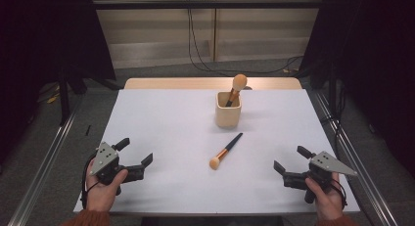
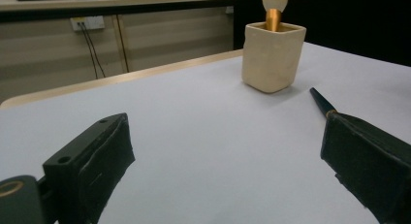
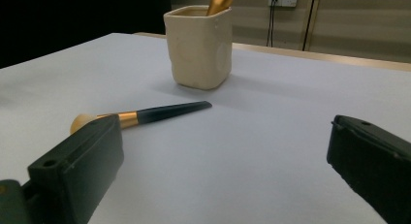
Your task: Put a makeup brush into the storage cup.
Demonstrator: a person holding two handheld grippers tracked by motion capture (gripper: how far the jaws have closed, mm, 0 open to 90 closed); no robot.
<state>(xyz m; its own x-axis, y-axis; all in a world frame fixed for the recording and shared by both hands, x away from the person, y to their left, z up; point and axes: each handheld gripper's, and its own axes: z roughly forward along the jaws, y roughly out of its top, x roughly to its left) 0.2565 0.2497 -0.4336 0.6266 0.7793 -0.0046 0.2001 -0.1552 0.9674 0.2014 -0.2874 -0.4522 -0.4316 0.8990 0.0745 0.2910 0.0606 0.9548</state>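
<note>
A cream square cup stands at the middle back of the white table, with one makeup brush upright in it, head up. A second brush, dark handle, gold ferrule, tan head, lies flat in front of the cup; its handle tip peeks out past my left gripper's jaw. My left gripper rests open at the front left, far from both. At the front right, my right gripper is open, nothing between its jaws.
Metal rails run along both sides of the table. Cables hang down the wall behind it, and dark curtains flank the room. The person's hands hold the grippers near the front edge.
</note>
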